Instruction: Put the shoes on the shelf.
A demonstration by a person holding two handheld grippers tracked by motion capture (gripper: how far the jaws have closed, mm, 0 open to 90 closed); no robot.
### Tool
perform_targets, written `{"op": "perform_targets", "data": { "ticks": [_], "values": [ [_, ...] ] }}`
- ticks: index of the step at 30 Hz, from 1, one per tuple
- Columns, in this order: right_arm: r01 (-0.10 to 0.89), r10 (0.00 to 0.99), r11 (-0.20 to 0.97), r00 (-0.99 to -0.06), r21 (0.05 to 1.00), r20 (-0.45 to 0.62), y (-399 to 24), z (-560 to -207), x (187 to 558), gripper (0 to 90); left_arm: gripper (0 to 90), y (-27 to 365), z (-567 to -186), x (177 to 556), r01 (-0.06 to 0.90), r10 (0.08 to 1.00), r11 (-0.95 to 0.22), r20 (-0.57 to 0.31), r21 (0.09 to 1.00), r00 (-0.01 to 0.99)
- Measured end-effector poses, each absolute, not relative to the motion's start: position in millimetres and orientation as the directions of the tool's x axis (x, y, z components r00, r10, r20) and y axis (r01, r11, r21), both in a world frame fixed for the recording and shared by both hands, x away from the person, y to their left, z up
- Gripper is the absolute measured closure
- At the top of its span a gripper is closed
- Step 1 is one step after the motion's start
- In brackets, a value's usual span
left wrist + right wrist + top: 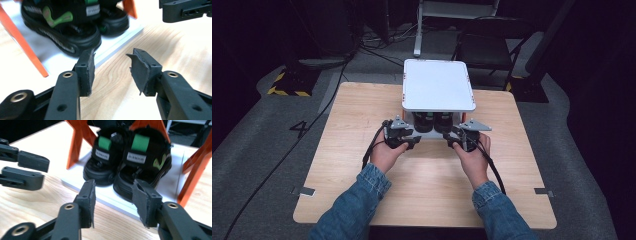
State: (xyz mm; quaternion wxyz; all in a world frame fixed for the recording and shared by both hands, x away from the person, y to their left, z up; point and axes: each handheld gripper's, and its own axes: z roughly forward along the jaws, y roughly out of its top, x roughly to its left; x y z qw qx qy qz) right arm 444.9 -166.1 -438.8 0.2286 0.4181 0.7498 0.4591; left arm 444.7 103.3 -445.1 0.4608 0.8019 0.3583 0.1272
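Holding both units just short of the white two-tier shelf rack with orange legs (pixel 439 85) at the far middle of our light wood worktop (pixel 427 175). Left hand-held gripper (pixel 112 70) and right hand-held gripper (pixel 115 200) are each part open, nothing between the pads. Gripper views show green straps on the pair of black sandals (pixel 125 170) on the lower tier; high view shows dark carpeted floor (pixel 257 135) and a folding chair (pixel 487 47) behind.
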Motion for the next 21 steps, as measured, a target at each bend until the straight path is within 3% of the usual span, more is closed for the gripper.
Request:
{"op": "perform_targets", "data": {
  "ticks": [9, 21],
  "values": [
    [0.35, 0.798, 0.297, -0.602, 0.888, -0.029, -190.0, -406.5, 417.5, 46.2, 41.3, 123.9, -399.9, 389.2, 0.362, 0.676, -0.331, -0.049, 0.872, 0.735],
    [0.346, 0.788, 0.302, -0.616, 0.888, -0.028, -231.5, -390.4, 394.2, 42.8, 23.4, 167.3, -393.6, 358.4, 0.41, 0.73, -0.372, -0.01, 0.833, 0.683]
  ]
}}
